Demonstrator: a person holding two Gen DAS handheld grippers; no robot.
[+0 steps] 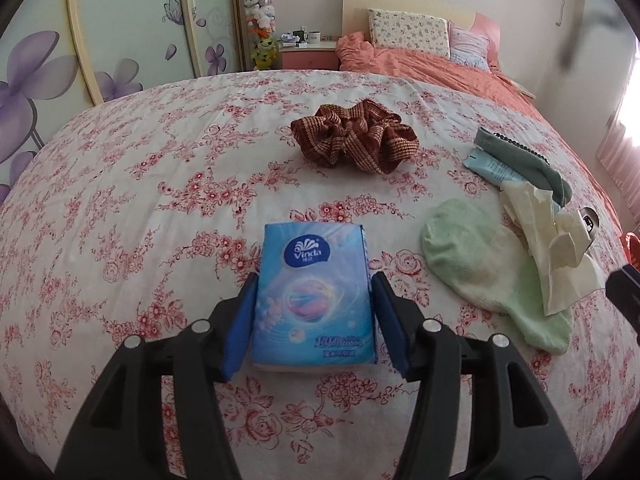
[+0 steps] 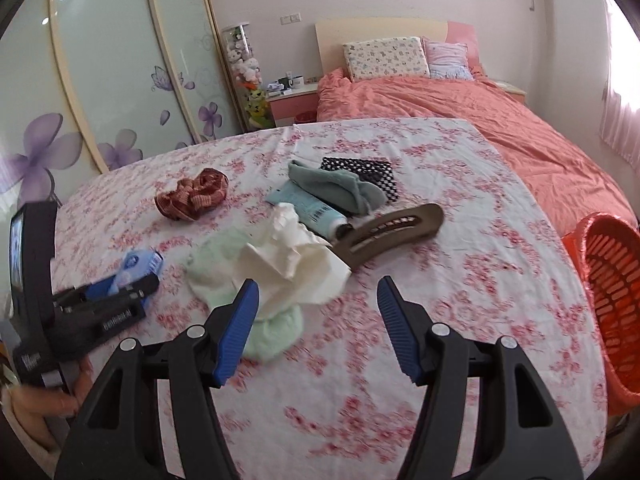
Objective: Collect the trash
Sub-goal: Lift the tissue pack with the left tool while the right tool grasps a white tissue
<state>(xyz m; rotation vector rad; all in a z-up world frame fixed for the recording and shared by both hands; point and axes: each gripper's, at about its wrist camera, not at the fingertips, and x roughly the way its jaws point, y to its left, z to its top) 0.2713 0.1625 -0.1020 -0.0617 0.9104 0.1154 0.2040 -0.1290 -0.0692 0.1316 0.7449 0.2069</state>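
On the table covered with a white cloth printed in red flowers point(image 1: 140, 184), a blue plastic-wrapped pack of Vinda tissues point(image 1: 314, 296) lay flat between the blue pads of the left gripper point(image 1: 316, 320). The left pad sat against the pack's side while a thin gap showed at the right pad, so the jaws stood released around it and did not clamp it. From the right wrist view the same pack point(image 2: 140, 266) showed blurred at the left gripper's tip point(image 2: 136, 284), with the person's hand point(image 2: 60, 396) on the handle below.

The right gripper point(image 2: 318, 308) hung open over bare cloth, nothing between its pads. Just ahead of its left finger lay a crumpled cream paper tissue point(image 2: 292, 260) on top of a pale green sock point(image 2: 272, 332). Beyond those sat a light blue squeeze tube point(image 2: 308, 208), a folded teal cloth point(image 2: 336, 192), a black-and-white dotted cloth point(image 2: 372, 172) and a brown plastic hair claw point(image 2: 392, 228). A brown striped fabric scrunchie point(image 2: 192, 194) lay apart to the left. An orange plastic basket point(image 2: 612, 292) stood at the table's right edge.
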